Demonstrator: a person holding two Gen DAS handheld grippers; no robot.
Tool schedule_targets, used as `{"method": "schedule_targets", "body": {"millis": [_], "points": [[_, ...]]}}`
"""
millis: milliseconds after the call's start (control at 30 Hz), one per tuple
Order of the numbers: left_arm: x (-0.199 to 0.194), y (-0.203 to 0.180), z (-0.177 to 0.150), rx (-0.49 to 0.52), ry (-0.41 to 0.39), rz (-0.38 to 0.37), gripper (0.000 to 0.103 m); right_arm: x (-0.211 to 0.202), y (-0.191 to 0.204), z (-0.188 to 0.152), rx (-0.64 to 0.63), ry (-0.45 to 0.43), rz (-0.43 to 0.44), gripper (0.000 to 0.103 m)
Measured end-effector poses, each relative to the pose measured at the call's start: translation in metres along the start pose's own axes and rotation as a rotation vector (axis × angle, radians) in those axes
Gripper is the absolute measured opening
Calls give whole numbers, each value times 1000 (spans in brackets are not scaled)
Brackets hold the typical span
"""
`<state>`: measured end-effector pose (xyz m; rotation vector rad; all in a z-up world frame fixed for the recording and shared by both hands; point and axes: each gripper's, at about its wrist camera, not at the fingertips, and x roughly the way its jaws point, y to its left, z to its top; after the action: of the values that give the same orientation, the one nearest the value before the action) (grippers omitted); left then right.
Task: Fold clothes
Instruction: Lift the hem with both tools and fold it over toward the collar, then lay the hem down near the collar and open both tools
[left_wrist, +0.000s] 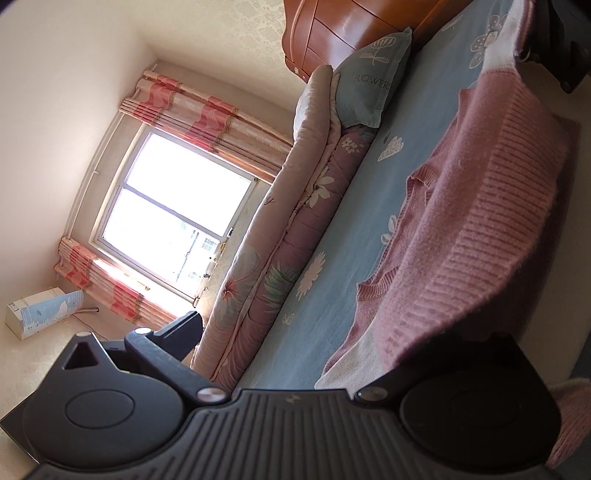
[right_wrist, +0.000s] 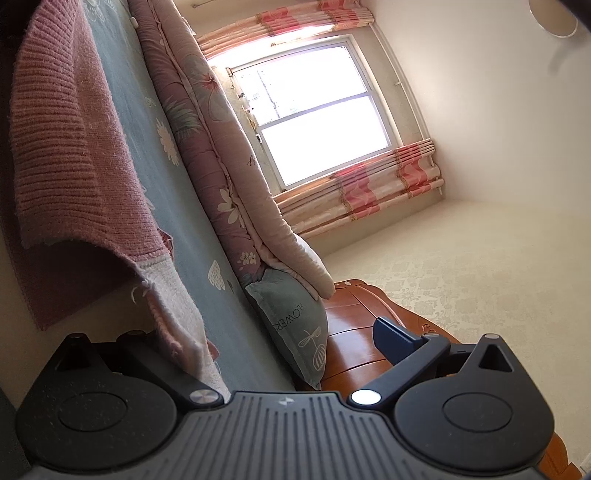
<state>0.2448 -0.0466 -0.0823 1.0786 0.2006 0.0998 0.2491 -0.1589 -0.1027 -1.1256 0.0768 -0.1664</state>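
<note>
Blue bedsheet, pink sweater lifted — L/R jaws wide, draped w/ knit.

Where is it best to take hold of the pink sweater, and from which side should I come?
Probably the ribbed hem band of the pink sweater, near its two corners. The band is thick, and it hangs free above the blue sheet, so its edge can likely be pinched from the near side, the side toward the cameras.
</note>
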Motion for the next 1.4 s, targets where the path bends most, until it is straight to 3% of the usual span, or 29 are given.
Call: {"method": "schedule_targets", "body": {"millis": [167, 467, 667, 800, 1100, 1267, 1400], "points": [[33, 0, 1, -14, 14, -8, 103, 37, 7, 8, -6, -11, 0, 103], [92, -8, -3, -33, 63, -89, 103, 96, 30, 16, -28, -11, 44, 103], [126, -17, -9, -52, 119, -172, 103, 121, 45, 16, -12, 19, 144, 103], [125, -12, -10, -89, 144, -216, 102, 120, 37, 13, 41, 42, 201, 103], [86, 13, -12, -97, 94, -309, 102, 87, 3, -6, 113, 64, 338, 103], [115, 23, -4, -183, 125, -312, 103, 107, -3, 1, 143, 51, 300, 103], [152, 26, 2, -220, 178, -315, 103, 151, -4, 18, 156, 42, 268, 103]]}}
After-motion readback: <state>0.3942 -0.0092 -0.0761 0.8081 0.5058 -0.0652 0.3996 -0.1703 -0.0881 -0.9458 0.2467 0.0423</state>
